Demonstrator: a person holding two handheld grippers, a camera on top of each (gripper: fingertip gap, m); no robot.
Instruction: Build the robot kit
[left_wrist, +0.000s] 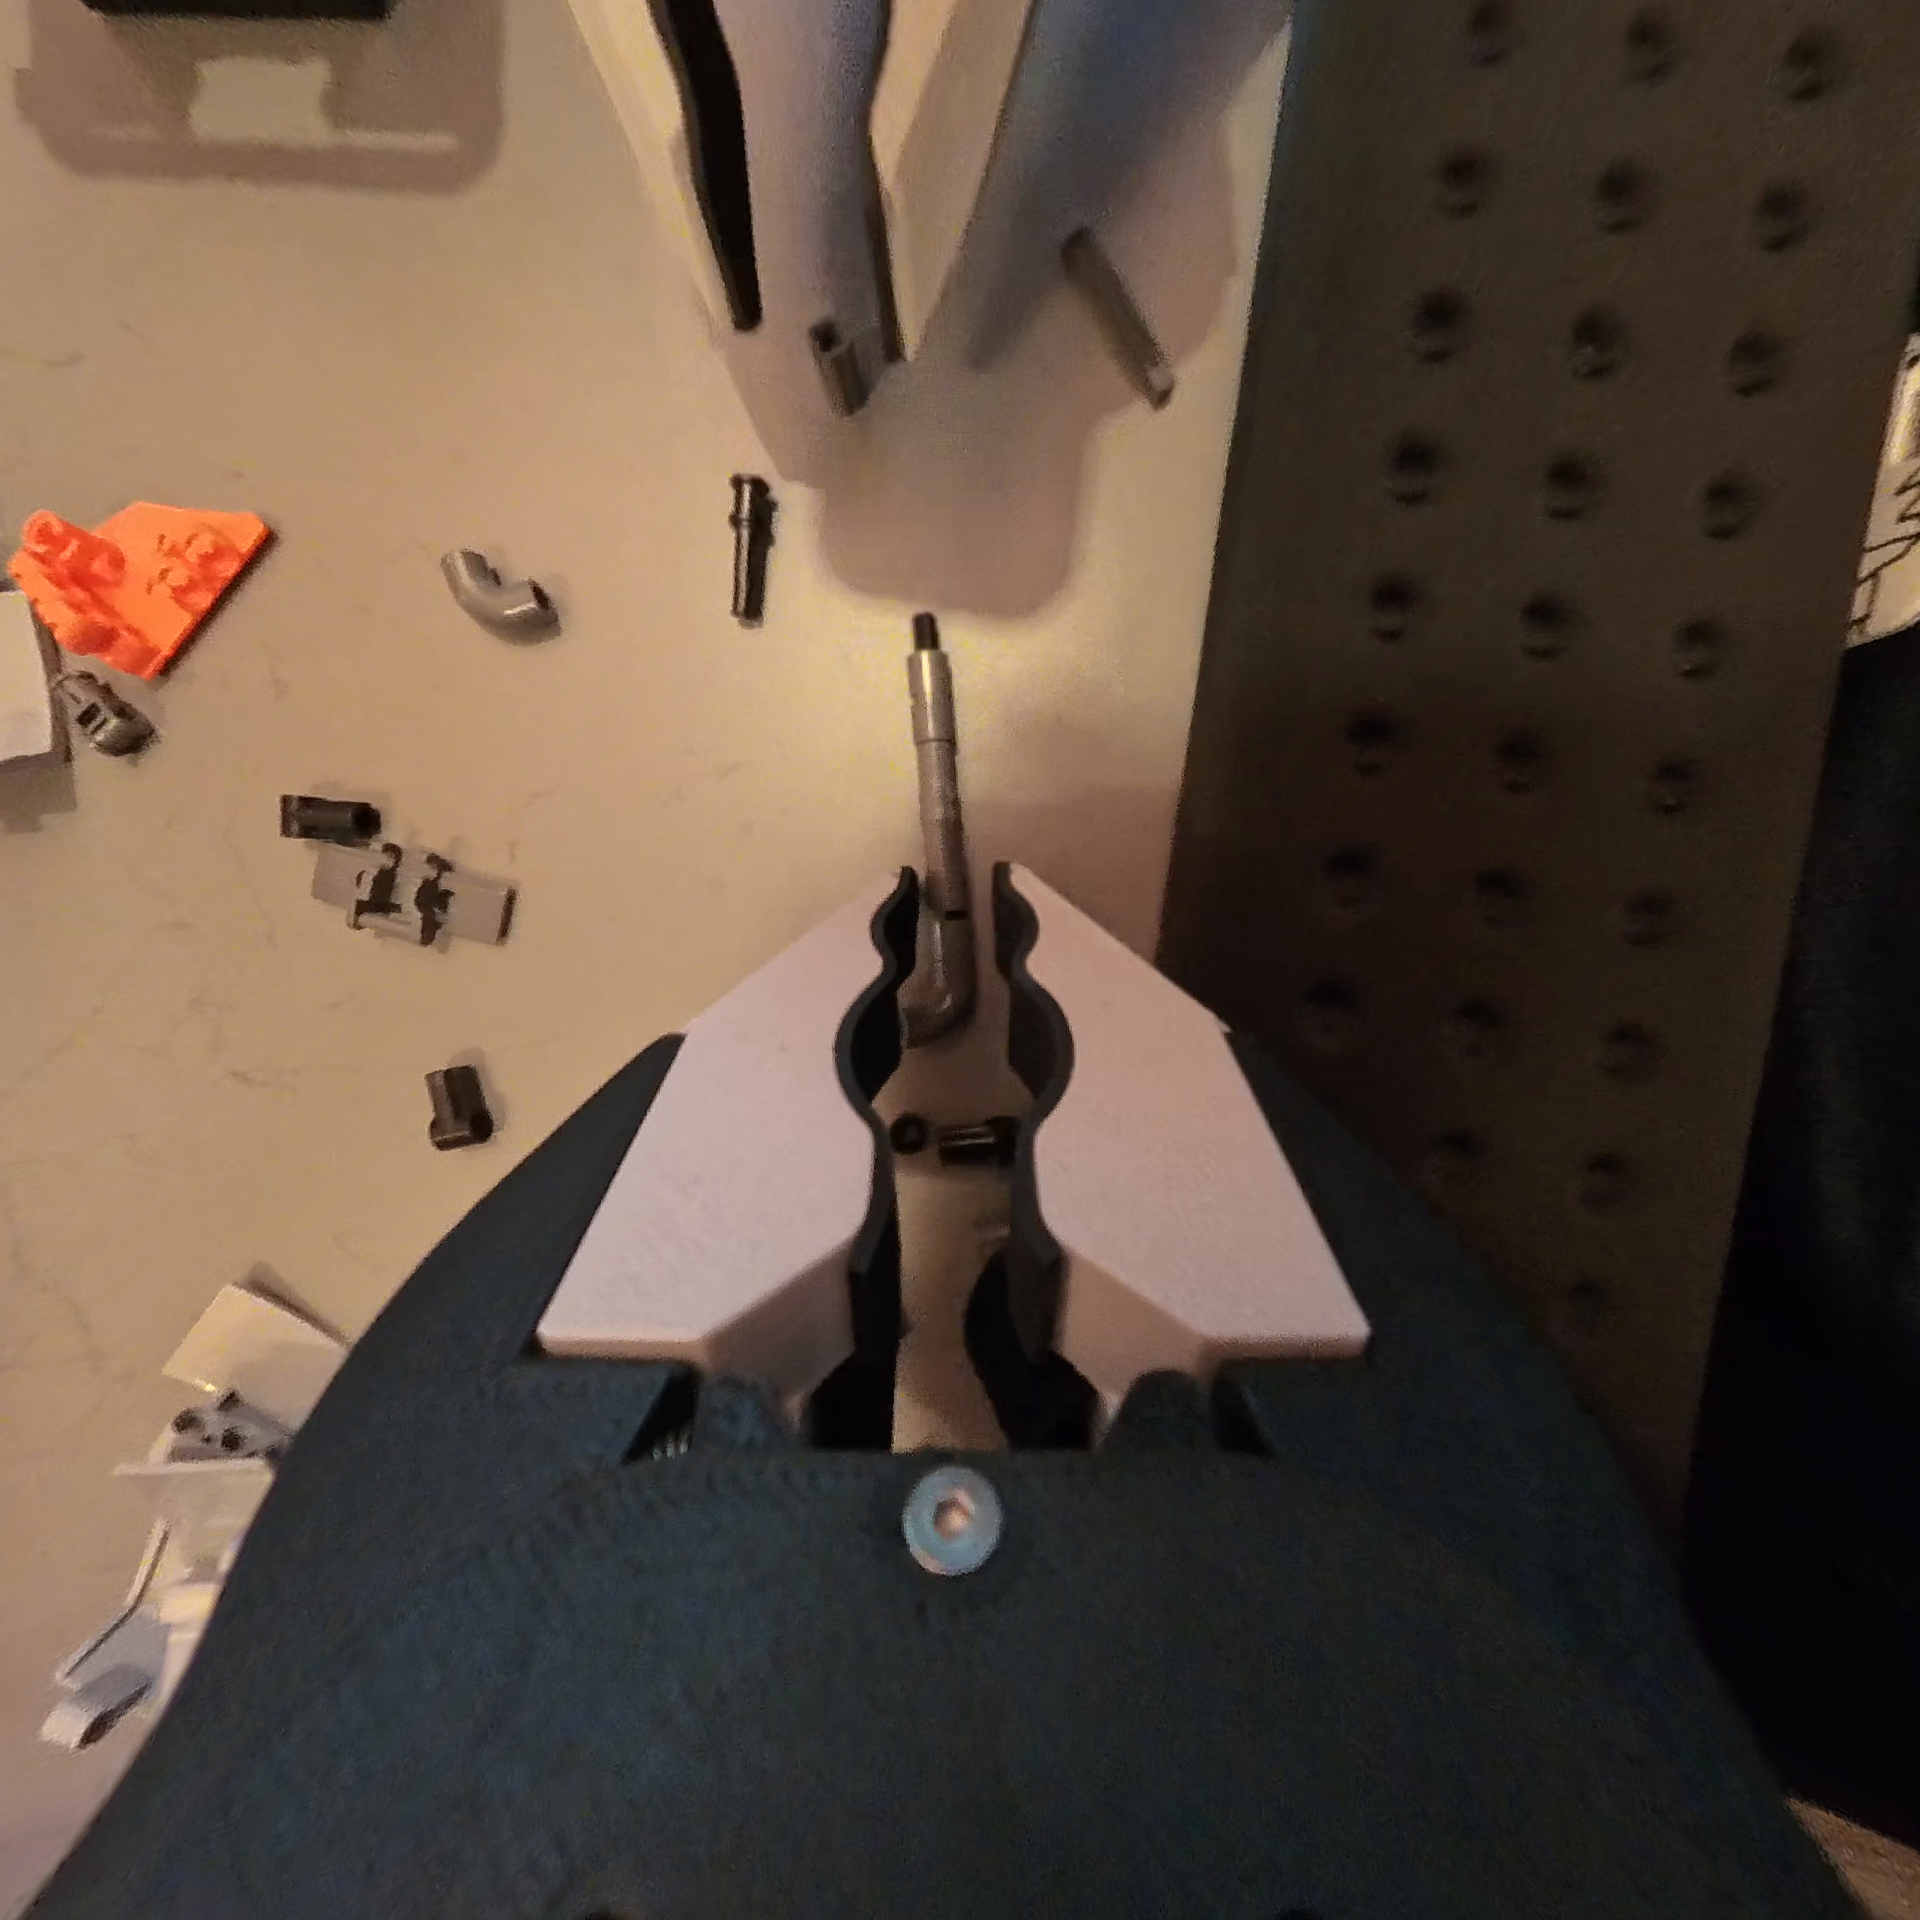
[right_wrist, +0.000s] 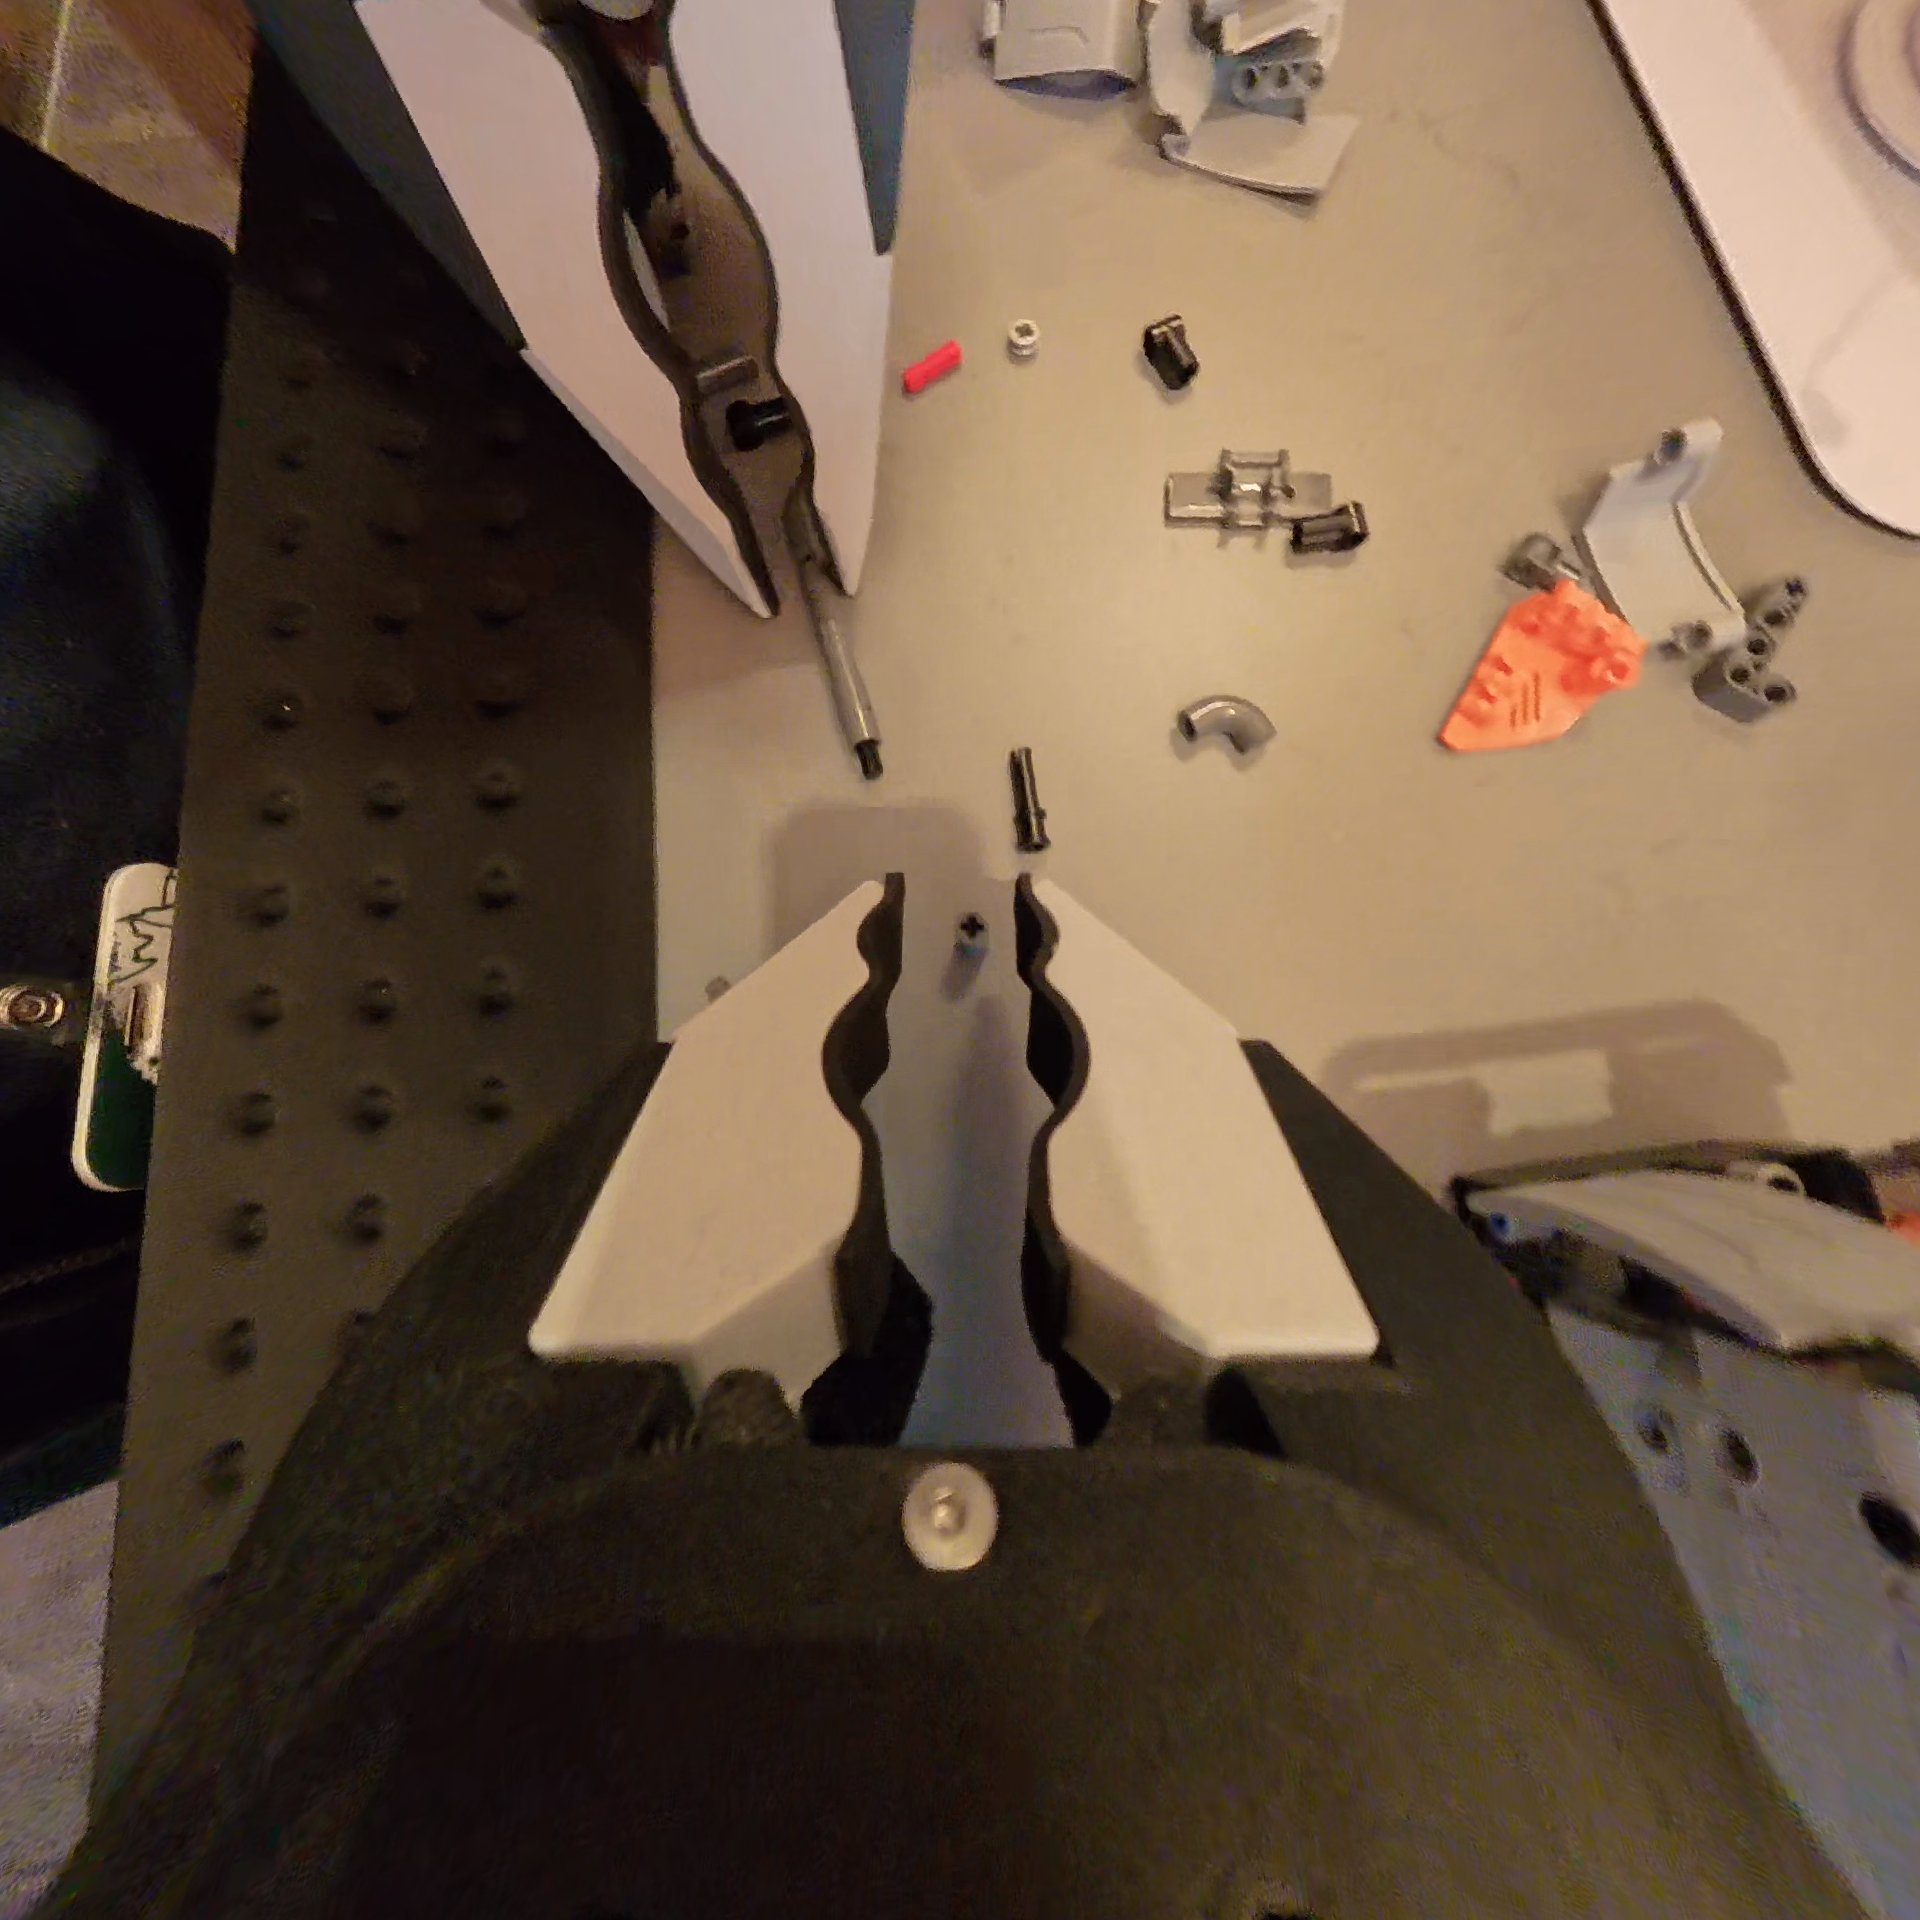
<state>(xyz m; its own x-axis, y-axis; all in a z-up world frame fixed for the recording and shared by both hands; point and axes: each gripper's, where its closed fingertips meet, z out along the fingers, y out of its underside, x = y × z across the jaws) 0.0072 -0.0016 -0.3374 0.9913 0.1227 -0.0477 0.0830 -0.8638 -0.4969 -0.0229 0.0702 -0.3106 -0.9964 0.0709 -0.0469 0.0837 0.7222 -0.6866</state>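
The left gripper (left_wrist: 954, 883) pinches a thin grey rod (left_wrist: 940, 790) near its bent end, the rod sticking out forward past the fingertips with a small black tip (left_wrist: 924, 628) at its far end. Deeper between the same fingers sits a short black pin (left_wrist: 971, 1143). In the right wrist view the rod (right_wrist: 847, 675) slants down from that gripper over the pale table (right_wrist: 1299, 935), its black tip close to the right gripper (right_wrist: 961, 883).

The right gripper's jaws are spread with nothing between them; below the gap, on the table, stands a small grey sleeve (right_wrist: 966, 951) with a cross-shaped hole. Just beyond the right fingertip lies a long black pin (right_wrist: 1029, 800).

Scattered farther off on the table are a grey elbow piece (right_wrist: 1226, 727), an orange wedge plate (right_wrist: 1538, 675), a grey curved panel (right_wrist: 1652, 530), a grey hinge piece (right_wrist: 1247, 499) with a black connector (right_wrist: 1330, 528) touching it, a small red peg (right_wrist: 932, 366), a tiny grey ring (right_wrist: 1025, 340) and a black stub (right_wrist: 1171, 351). A dark studded board (right_wrist: 384, 831) runs along the table's edge
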